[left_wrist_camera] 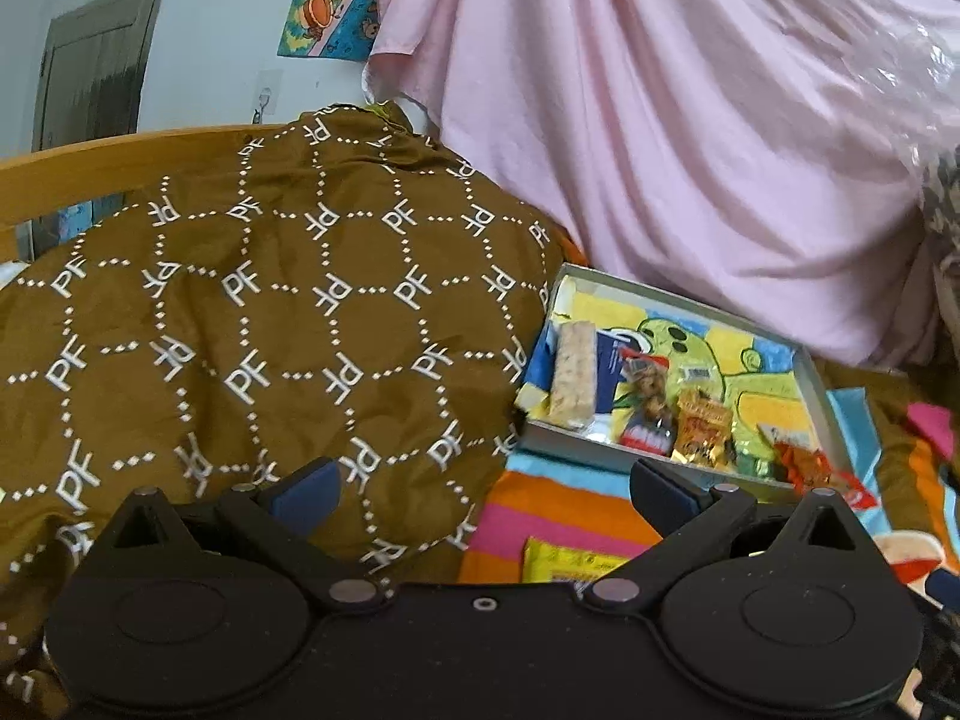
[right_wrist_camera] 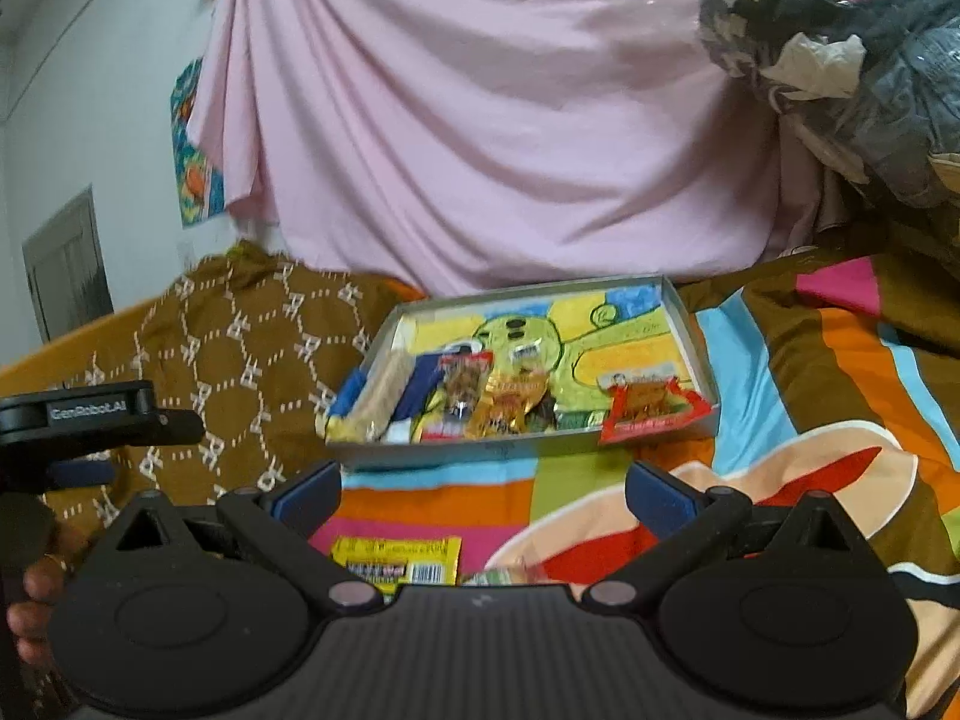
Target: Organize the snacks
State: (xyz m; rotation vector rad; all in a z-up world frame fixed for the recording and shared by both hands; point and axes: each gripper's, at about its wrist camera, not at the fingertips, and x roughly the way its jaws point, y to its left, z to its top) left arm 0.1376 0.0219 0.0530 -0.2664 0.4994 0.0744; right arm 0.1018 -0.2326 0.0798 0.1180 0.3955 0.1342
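Observation:
A shallow grey tray [right_wrist_camera: 690, 324] with a green cartoon picture on its floor lies on the striped bedspread. Along its near side sit several snack packets: a pale cereal bar [left_wrist_camera: 574, 373], a red-topped packet [left_wrist_camera: 647, 402], a gold packet [left_wrist_camera: 703, 429] and a red-orange packet [right_wrist_camera: 651, 408] hanging over the near rim. A yellow packet [right_wrist_camera: 397, 558] lies on the bedspread just in front of my right gripper [right_wrist_camera: 483, 495], which is open and empty. My left gripper [left_wrist_camera: 483, 495] is open too, with the yellow packet [left_wrist_camera: 570, 561] below its right finger.
A brown patterned pillow [left_wrist_camera: 270, 324] fills the left. Pink cloth [right_wrist_camera: 480, 120] hangs behind the tray. Plastic-wrapped bundles [right_wrist_camera: 840, 60] sit at the upper right. A hand [right_wrist_camera: 36, 594] holds the other gripper [right_wrist_camera: 90, 420] at the left edge of the right wrist view.

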